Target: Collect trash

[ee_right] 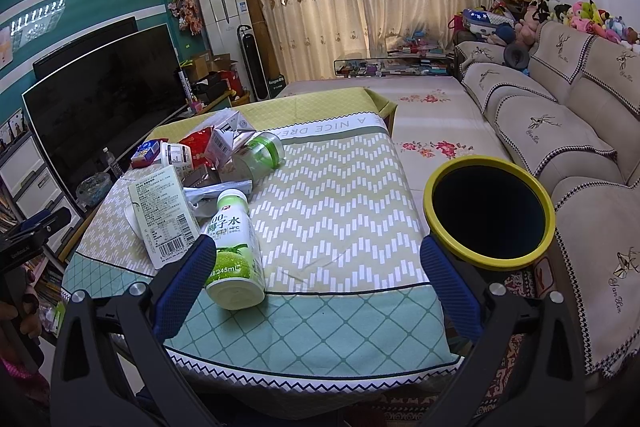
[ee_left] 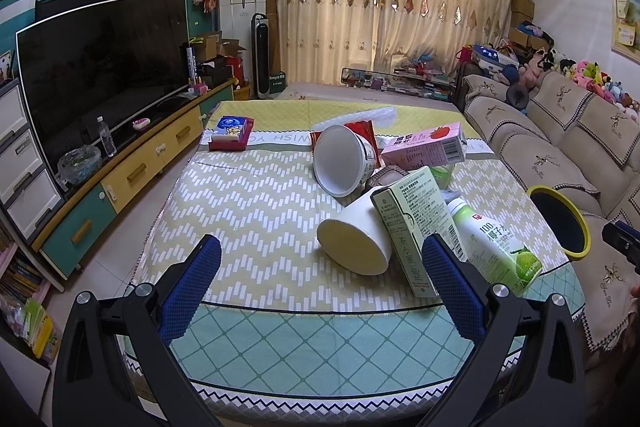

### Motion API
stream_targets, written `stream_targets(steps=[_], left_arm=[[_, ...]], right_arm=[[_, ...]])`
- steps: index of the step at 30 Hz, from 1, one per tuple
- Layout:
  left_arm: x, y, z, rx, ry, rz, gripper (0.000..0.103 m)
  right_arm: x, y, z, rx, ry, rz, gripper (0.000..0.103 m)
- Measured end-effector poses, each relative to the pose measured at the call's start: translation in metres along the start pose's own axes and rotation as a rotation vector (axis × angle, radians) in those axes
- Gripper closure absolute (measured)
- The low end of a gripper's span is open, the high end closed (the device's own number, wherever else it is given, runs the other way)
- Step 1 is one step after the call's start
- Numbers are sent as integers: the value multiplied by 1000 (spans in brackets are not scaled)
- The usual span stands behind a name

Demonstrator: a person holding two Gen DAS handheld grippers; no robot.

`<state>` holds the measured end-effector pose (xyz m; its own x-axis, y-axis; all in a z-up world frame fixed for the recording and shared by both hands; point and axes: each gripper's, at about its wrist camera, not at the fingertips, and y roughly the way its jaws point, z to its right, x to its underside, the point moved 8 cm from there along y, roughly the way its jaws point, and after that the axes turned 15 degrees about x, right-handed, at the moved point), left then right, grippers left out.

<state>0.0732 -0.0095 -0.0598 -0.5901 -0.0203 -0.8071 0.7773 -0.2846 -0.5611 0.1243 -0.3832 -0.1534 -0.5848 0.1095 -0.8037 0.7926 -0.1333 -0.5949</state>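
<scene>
A heap of trash lies on the patterned tablecloth point(ee_left: 248, 211): a white paper cup point(ee_left: 356, 241) on its side, a white tub point(ee_left: 344, 165) tipped toward me, a pale green carton point(ee_left: 420, 227), a pink carton point(ee_left: 424, 147) and a coconut-water bottle point(ee_left: 496, 251). My left gripper point(ee_left: 320, 279) hangs open just in front of the paper cup, holding nothing. In the right wrist view the same bottle point(ee_right: 236, 255) lies by my left fingertip, with the green carton point(ee_right: 164, 211) behind it. My right gripper point(ee_right: 316, 283) is open and empty. A yellow-rimmed black bin point(ee_right: 490, 213) stands right of the table.
A red tissue box point(ee_left: 230, 133) sits at the table's far left. A TV point(ee_left: 100, 75) on a low cabinet lines the left wall. A sofa point(ee_right: 560, 131) with stuffed toys runs along the right. The other hand-held gripper point(ee_left: 622, 239) shows beyond the bin.
</scene>
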Motion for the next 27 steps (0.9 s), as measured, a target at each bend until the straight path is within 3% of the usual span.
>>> stream_targets(steps=[18, 27], left_arm=[[7, 13, -8, 2, -24, -27, 4], [8, 16, -14, -6, -30, -17, 4]], right_arm=[[11, 17, -18, -39, -15, -42, 6], [30, 37, -72, -174, -105, -61, 6]])
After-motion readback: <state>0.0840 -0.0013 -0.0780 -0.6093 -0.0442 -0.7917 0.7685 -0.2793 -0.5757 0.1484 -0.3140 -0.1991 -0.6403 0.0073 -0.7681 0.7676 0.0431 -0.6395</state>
